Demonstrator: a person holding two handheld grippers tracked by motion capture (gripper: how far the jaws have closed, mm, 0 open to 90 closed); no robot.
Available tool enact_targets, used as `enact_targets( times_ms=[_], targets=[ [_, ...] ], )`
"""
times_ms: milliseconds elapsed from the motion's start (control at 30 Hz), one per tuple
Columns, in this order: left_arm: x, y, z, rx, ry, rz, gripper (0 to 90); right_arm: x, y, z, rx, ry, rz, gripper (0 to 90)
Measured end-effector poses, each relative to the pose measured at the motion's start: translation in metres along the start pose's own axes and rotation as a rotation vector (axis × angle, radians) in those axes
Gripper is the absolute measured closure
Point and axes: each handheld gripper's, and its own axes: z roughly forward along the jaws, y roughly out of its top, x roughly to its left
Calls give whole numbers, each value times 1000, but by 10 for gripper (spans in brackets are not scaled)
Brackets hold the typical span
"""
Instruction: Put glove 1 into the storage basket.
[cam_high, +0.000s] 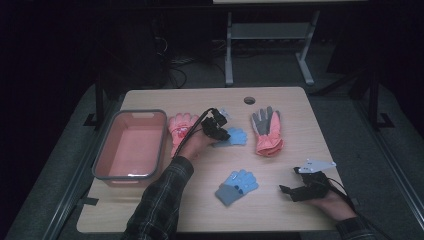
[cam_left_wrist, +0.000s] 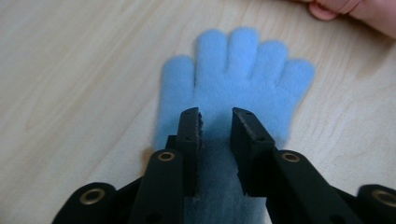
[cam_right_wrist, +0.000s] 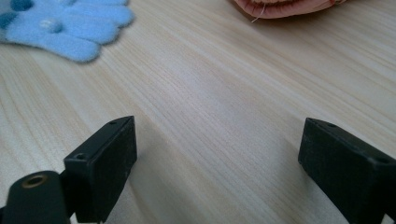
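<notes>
A small light blue glove (cam_left_wrist: 238, 70) with a grey cuff lies flat on the wooden table (cam_high: 280, 210), fingers pointing away from my left gripper (cam_left_wrist: 215, 116). The jaws stand close together, pinching the grey cuff (cam_left_wrist: 217, 186) between them. In the high view this left gripper (cam_high: 226, 134) is at the table's middle, over that blue glove (cam_high: 237, 136). A second blue glove (cam_high: 236, 186) with a grey cuff lies nearer the front. My right gripper (cam_high: 286, 190) rests low at the front right, and its jaws (cam_right_wrist: 217, 140) stand wide apart over bare wood.
A pink basin with a grey rim (cam_high: 163, 135) stands at the left. A pink glove (cam_high: 180, 126) lies beside it, partly under the left hand. A coral glove with a grey palm (cam_high: 266, 131) lies right of centre. A round cable hole (cam_high: 249, 100) sits near the far edge.
</notes>
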Motion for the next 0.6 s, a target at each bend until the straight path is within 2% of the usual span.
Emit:
enact_targets(
  times_ms=[100, 167, 333, 467, 600],
  targets=[
    [0, 0, 2, 5, -16, -6, 848, 0, 0, 0, 2, 0, 1, 109],
    [-1, 1, 1, 19, -19, -13, 879, 0, 0, 0, 1, 0, 0, 109],
    [-5, 5, -5, 25, -28, -46, 891, 0, 0, 0, 0, 1, 2, 109],
    [-12, 8, -20, -4, -28, -79, 892, 0, 0, 0, 2, 1, 0, 109],
    [-18, 6, -28, 5, -21, -95, 893, 0, 0, 0, 1, 1, 1, 109]
  ],
)
